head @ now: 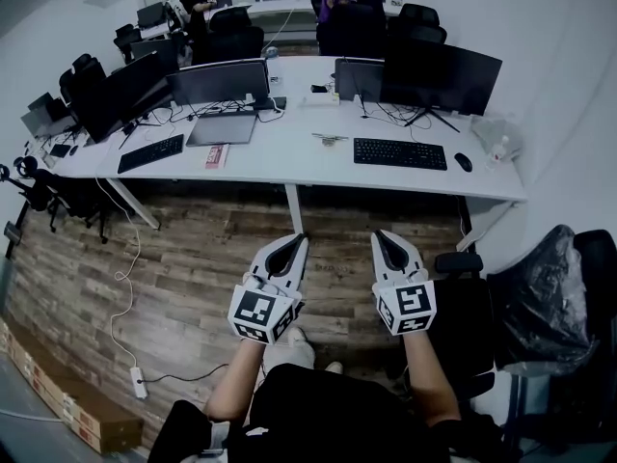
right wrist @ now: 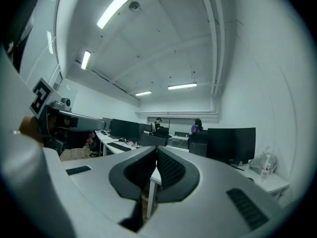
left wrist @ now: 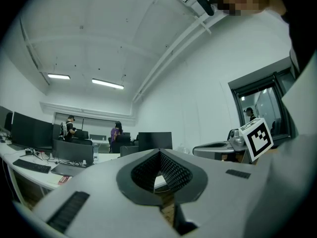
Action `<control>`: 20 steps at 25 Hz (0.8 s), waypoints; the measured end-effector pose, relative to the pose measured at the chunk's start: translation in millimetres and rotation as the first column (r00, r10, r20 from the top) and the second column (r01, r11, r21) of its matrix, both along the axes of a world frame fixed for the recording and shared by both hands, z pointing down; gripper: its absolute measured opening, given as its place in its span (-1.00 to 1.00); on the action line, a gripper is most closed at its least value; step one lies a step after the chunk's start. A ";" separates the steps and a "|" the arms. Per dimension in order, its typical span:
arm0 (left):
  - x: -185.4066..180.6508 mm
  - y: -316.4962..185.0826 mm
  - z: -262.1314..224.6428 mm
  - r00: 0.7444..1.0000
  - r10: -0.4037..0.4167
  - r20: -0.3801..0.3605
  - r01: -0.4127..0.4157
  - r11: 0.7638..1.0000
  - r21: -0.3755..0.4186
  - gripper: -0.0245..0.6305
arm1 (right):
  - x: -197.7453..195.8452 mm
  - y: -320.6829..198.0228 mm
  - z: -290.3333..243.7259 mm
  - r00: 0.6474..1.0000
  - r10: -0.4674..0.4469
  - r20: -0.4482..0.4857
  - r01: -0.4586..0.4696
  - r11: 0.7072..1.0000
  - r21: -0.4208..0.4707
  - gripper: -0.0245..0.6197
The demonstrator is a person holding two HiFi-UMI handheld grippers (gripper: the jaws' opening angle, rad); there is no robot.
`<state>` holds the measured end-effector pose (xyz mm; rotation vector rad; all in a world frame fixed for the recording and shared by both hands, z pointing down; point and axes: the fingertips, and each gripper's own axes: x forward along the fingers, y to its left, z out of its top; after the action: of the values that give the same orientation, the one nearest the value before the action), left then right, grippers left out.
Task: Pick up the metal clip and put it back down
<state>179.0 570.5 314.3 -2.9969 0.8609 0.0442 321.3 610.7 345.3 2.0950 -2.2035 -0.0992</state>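
Left hand-held gripper and right hand-held gripper point level, jaws closed, empty.

Open-plan office, long desks, monitors, keyboards, swivel chairs

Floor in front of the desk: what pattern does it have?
The floor shows brown wood planks, clearest in the head view.
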 end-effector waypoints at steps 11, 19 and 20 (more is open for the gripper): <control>16.9 -43.1 2.7 1.000 -0.004 0.003 0.004 1.000 0.002 -0.90 | 23.5 -48.2 0.8 1.000 0.008 0.029 -0.009 1.000 0.019 -0.85; 34.7 -114.2 -3.1 1.000 0.013 -0.005 -0.013 1.000 0.000 -0.90 | 35.2 -118.4 3.3 1.000 0.012 0.021 -0.012 1.000 0.011 -0.85; 37.7 -124.1 -2.7 1.000 0.017 -0.003 -0.017 1.000 -0.003 -0.90 | 38.0 -128.5 3.3 1.000 0.015 0.023 -0.015 1.000 0.008 -0.85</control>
<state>216.7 446.4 311.6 -3.0078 0.8370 0.0481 359.3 482.1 348.6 2.1275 -2.2033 -0.0838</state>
